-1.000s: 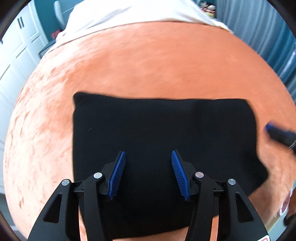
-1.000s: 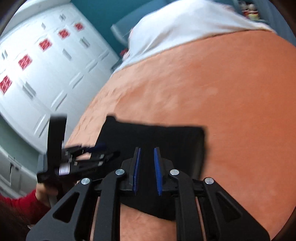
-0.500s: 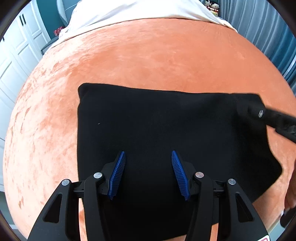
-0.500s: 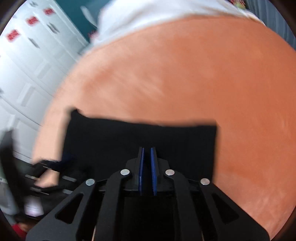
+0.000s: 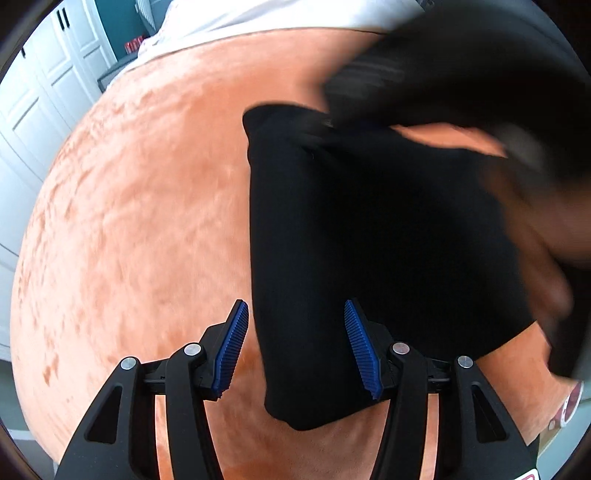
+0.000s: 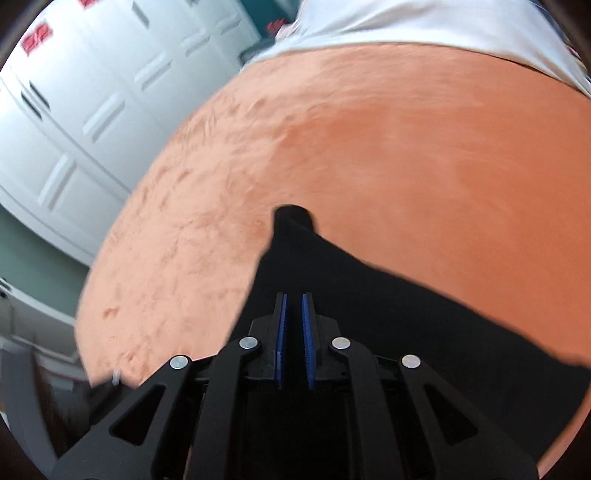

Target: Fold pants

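The black pants [image 5: 369, 236] lie folded on the orange bed cover [image 5: 147, 206]. My left gripper [image 5: 295, 347] is open and empty, hovering over the near left edge of the pants. My right gripper [image 6: 293, 332] is nearly closed, its blue pads a narrow gap apart over the black cloth [image 6: 369, 314]; whether cloth is pinched between them is hidden. In the left wrist view it shows as a dark blurred shape [image 5: 461, 66] over the far right of the pants. The cloth is drawn to a peak [image 6: 293, 218] ahead of the right gripper.
White wardrobe doors [image 6: 74, 110] stand to the left of the bed. A white sheet [image 6: 424, 26] covers the bed's far end. The orange cover extends widely to the left of the pants [image 5: 129, 258].
The right gripper swept leftward over the pants, and the wide black rectangle is now narrower, its left edge further right. The left gripper stayed open.
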{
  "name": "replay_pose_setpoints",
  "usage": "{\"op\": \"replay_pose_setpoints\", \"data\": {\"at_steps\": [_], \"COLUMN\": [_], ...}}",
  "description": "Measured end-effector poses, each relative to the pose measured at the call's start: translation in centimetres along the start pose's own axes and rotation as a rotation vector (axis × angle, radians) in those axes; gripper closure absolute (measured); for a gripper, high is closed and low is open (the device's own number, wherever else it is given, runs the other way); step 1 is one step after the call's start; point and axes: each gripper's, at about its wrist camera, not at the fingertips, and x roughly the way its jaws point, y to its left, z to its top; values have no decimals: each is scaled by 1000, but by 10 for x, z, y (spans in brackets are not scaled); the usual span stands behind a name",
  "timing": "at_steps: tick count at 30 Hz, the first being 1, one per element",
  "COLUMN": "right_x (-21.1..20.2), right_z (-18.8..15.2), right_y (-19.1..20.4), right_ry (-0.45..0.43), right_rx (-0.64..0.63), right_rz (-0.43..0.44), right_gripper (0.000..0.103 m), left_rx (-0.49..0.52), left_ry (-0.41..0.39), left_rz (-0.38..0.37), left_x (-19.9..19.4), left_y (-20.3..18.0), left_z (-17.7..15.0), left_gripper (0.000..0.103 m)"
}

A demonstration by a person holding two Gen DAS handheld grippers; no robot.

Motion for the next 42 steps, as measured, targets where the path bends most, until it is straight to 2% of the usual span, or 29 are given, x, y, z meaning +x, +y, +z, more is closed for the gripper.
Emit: {"op": "replay_pose_setpoints", "data": {"at_steps": [3,4,6,9,10,12,14,15,17,19,20,21,22,24,25,27,31,33,34,37,38,39,40,42], "right_x": [56,53,58,14,-10,-51,-87,-100,-110,-104,-94,-91,-87,-90,-91,-91,-112,-115,-104,-110,-121,-133,-134,-121], "right_z": [25,16,21,15,6,-18,-55,-76,-103,-119,-126,-134,-141,-152,-158,-163,-154,-154,-158,-167,-165,-164,-165,-173], "right_y": [1,-6,-15,-9,-10,-25,-50,-61,-76,-88,-97,-105,-117,-142,-153,-162,-148,-137,-144,-153,-148,-139,-136,-140], "right_ry": [58,70,81,-39,-99,-180,-230,-236,-222,-180,-159,-147,-148,-189,-210,-231,-255,-268,-216,-217,-227,-260,-261,-195], "right_rx": [-14,2,39,30,36,71,147,175,215,226,237,246,239,286,323,368,389,336,322,349,346,327,312,297], "right_rz": [-43,-56,-60,-23,-40,-103,-213,-273,-306,-305,-318,-353,-396,-345,-290,-232,-244,-310,-347,-306,-323,-337,-343,-376], "right_gripper": [98,99,100,99,96,96,93,93,93,93,94,101,102,103,103,103,101,101,103,103,102,96,96,100], "left_rx": [-28,-36,-37,-67,-64,-67,-92,-107,-110,-104,-95,-85,-71,-42,-28,-5,-7,-7,-5,13,11,3,0,-5], "left_ry": [11,6,11,7,-6,-44,-76,-90,-87,-59,-68,-77,-82,-81,-78,-74,-59,-59,-59,-62,-62,-60,-59,-54], "left_rz": [-6,-8,-10,-65,-68,-66,-107,-135,-152,-108,-49,1,13,70,83,108,123,120,119,155,159,155,154,148], "left_x": [9,10,12,4,-2,-15,-24,-25,-16,5,13,18,20,28,32,34,34,33,34,34,35,35,35,35], "left_y": [7,9,12,19,20,22,20,15,3,-14,-22,-29,-33,-37,-35,-37,-43,-37,-35,-39,-39,-37,-39,-38], "left_z": [-4,-4,-4,-2,0,8,22,32,45,55,56,55,54,53,52,52,54,55,55,56,56,56,57,58], "left_gripper": [44,42,36,36,37,37,37,37,37,37,39,40,39,33,33,31,32,32,31,31,31,31,31,31]}}
